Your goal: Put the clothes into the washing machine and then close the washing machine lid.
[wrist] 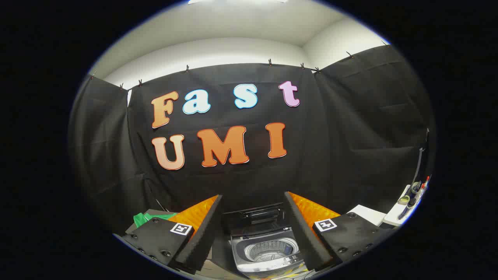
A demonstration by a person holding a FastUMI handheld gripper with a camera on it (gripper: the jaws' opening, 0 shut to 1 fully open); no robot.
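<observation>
**Open washing machine seen between spread fingers**

The gripper (253, 229) hangs with its two fingers (202, 229) spread wide apart and nothing held between them. Just ahead, framed in the gap, stands a small top-loading washing machine (266, 252). Its lid (255, 216) is raised upright at the back, and the ribbed drum (270, 249) inside looks bare. Green clothes (146, 217) lie beyond the left finger, well apart from the machine. To the far right, a white counter (393, 216) carries a few small items.

The green cloth (149, 217) is mostly hidden behind the left finger (198, 233). The washing machine (266, 249) is cut off below; its drum interior is too small to resolve.
</observation>
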